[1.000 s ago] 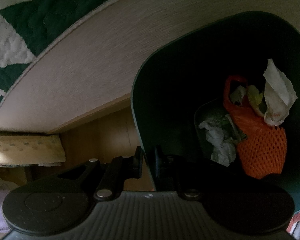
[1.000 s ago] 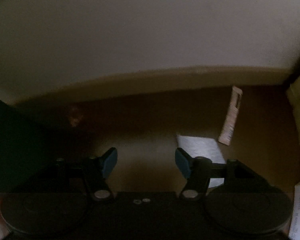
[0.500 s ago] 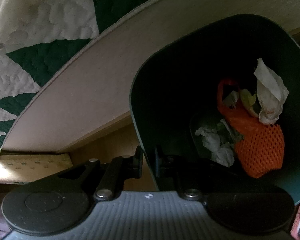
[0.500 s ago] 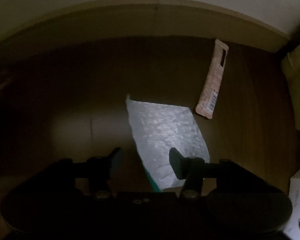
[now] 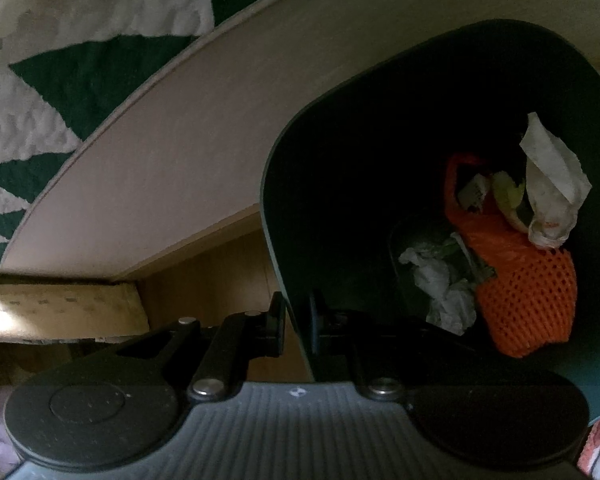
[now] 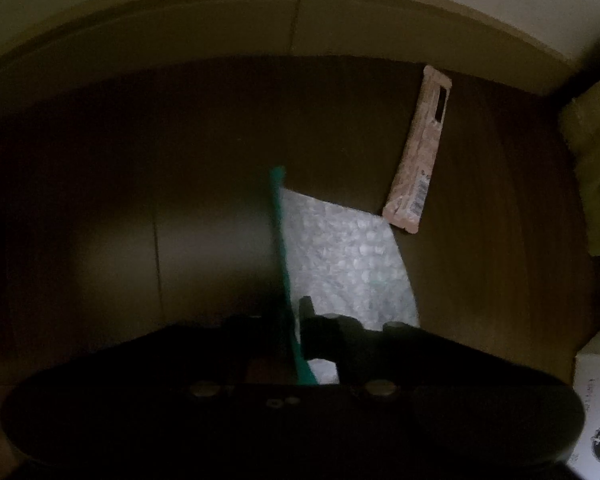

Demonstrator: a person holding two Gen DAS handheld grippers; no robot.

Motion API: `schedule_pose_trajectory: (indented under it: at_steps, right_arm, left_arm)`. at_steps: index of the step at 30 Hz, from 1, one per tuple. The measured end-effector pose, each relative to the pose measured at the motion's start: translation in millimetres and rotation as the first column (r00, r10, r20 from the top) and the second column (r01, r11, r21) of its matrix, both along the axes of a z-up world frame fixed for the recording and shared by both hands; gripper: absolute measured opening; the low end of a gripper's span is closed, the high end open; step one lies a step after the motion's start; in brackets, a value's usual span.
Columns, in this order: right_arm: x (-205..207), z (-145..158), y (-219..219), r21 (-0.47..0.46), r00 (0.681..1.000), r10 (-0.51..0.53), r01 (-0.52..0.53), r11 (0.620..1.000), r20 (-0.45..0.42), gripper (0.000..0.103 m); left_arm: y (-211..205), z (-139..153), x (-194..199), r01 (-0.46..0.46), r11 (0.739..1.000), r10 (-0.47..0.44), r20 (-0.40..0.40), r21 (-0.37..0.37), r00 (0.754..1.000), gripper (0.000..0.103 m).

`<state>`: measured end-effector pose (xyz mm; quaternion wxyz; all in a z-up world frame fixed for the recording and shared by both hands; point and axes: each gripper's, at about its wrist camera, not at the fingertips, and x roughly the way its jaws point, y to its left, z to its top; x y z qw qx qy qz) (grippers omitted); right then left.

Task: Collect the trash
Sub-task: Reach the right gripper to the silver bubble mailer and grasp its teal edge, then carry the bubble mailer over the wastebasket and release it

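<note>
Presently the dark green bin (image 5: pixel 480 88) is hanging tilted, its rim pinched by the left gripper (image 5: pixel 296 320), with an orange mesh bag (image 5: pixel 528 292) and crumpled tissue (image 5: pixel 552 184) lying inside. Meanwhile the right gripper (image 6: pixel 296 332) is clamping a bubble-wrap mailer (image 6: pixel 348 256) over the brown floor (image 6: pixel 180 184), just beside a pink wrapper (image 6: pixel 420 152).

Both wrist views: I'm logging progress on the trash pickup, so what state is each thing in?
Left tongs: shut on the bin wall.
Bin: tilted, partly filled.
Orange net bag: inside bin.
Tissue: inside bin, crumpled.
Right tongs: shut on the bubble mailer.
Bubble mailer: gripped at its edge.
Wrapper: lying flat on the floor, untouched.
</note>
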<state>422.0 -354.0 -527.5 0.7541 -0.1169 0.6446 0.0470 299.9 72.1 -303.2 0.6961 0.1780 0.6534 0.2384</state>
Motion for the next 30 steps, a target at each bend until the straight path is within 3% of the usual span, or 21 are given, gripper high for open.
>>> schedule_pose_trajectory:
  at_steps: [7, 18, 30]
  right_arm:
    - [-6.1, 32.5, -1.0, 0.056, 0.998, -0.046, 0.044, 0.997, 0.033, 0.001]
    - [-26.3, 111.0, 18.3, 0.167, 0.998, 0.001, -0.010, 0.986, 0.056, 0.001]
    - [-43.7, 200.8, 65.6, 0.387, 0.995, 0.081, -0.097, 0.917, 0.058, 0.001]
  left_arm:
    - [3.3, 3.8, -0.5, -0.012, 1.000, 0.013, 0.008, -0.014, 1.000, 0.011]
    - [8.3, 10.6, -2.9, -0.018, 0.999, 0.019, 0.017, -0.037, 1.000, 0.011]
    - [5.8, 6.7, -1.9, -0.013, 0.999, 0.014, 0.015, -0.029, 1.000, 0.011]
